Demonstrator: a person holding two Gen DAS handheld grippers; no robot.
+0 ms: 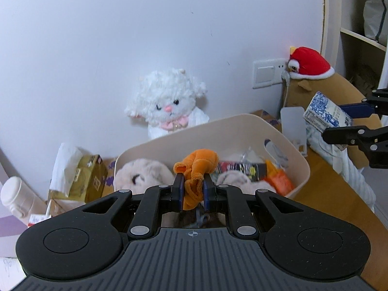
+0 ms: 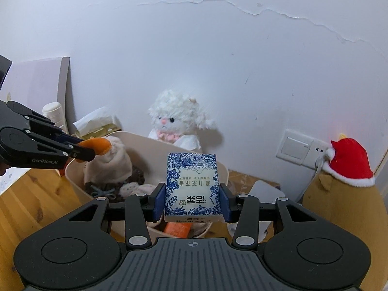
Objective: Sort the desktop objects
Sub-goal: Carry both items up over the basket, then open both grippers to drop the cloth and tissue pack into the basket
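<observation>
My left gripper point(image 1: 192, 184) is shut on an orange plush toy point(image 1: 197, 167), held above the near rim of a cream storage bin point(image 1: 286, 138). From the right wrist view the same gripper point(image 2: 82, 149) comes in from the left with the orange toy point(image 2: 97, 145) over the bin point(image 2: 72, 169). My right gripper point(image 2: 191, 202) is shut on a blue-and-white tissue pack point(image 2: 191, 184), held above the bin's right part. In the left wrist view that pack point(image 1: 326, 112) shows at the right edge between the right gripper's fingers point(image 1: 349, 134).
The bin holds beige plush toys point(image 1: 143, 175), a dark packet point(image 1: 245, 169) and an orange pack point(image 1: 281, 181). A white lamb plush point(image 1: 167, 101) sits behind against the wall. A brown plush with red hat point(image 1: 310, 64) stands right, a gold box point(image 1: 87, 177) and white bottle point(image 1: 17, 198) left.
</observation>
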